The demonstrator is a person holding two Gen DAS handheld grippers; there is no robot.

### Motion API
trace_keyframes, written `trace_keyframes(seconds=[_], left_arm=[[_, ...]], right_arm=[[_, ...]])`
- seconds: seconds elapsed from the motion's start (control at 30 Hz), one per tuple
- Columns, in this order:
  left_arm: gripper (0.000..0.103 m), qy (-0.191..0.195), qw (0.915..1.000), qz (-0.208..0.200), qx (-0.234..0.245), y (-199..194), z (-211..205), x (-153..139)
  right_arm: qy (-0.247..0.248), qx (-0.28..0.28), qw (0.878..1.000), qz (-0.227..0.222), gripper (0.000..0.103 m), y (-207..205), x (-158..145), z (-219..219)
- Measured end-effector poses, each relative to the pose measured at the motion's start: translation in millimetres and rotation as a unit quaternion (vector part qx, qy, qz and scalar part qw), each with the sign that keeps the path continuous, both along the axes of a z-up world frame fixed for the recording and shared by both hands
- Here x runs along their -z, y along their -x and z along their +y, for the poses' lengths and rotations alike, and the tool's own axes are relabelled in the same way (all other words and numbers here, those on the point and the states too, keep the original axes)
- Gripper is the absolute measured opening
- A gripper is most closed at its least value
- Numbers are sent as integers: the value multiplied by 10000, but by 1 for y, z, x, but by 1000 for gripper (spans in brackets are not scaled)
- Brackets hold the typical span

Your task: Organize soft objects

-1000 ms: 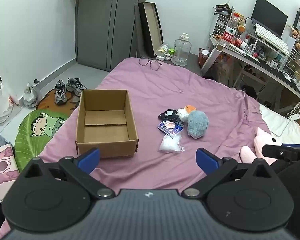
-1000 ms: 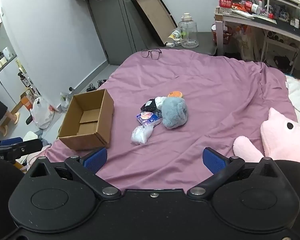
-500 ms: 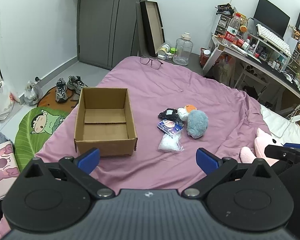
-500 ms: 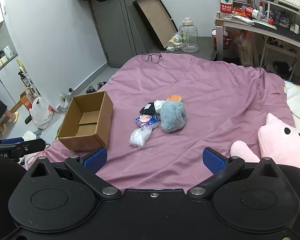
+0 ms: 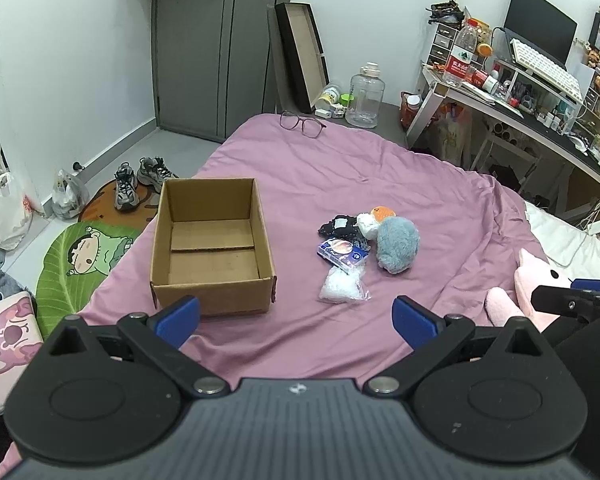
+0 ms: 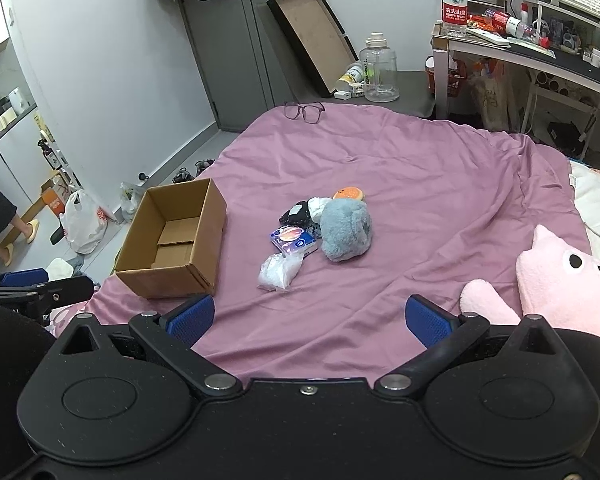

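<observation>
An open, empty cardboard box [image 5: 212, 244] [image 6: 172, 240] stands on the purple bed. To its right lies a small pile: a grey-blue plush [image 5: 398, 248] [image 6: 346, 234], an orange-and-white soft toy [image 5: 382, 214] [image 6: 348, 194], a black fabric piece [image 5: 336, 226], a blue tissue pack [image 5: 342, 254] [image 6: 294, 238] and a clear bag of white stuffing [image 5: 342, 286] [image 6: 280, 270]. My left gripper [image 5: 296, 316] is open and empty, near the bed's front, short of box and pile. My right gripper [image 6: 310, 318] is open and empty, likewise short of the pile.
A large pink plush [image 6: 560, 280] [image 5: 540, 280] lies at the bed's right edge. Glasses [image 5: 302, 124] rest at the far end of the bed. A cluttered desk [image 5: 540, 92] stands at the right. Shoes [image 5: 138, 180], bags and mats lie on the floor left.
Both grippers have drawn back and up a little, so the box and pile sit slightly farther off. Nothing on the bed has moved; both grippers stay open.
</observation>
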State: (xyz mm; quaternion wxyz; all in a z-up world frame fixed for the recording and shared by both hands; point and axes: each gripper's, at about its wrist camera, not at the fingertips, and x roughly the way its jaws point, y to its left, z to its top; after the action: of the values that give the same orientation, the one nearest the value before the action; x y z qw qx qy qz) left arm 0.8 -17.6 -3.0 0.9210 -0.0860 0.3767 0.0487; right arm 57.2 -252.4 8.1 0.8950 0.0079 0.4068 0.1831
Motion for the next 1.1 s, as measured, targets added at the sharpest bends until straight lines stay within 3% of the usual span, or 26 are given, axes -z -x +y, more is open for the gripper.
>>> trace_keyframes(seconds=[1.1], left_arm=[[102, -79, 10000, 33, 30, -6, -3, 1]], right_arm=[[-183, -132, 9997, 91, 103, -4, 8, -6]])
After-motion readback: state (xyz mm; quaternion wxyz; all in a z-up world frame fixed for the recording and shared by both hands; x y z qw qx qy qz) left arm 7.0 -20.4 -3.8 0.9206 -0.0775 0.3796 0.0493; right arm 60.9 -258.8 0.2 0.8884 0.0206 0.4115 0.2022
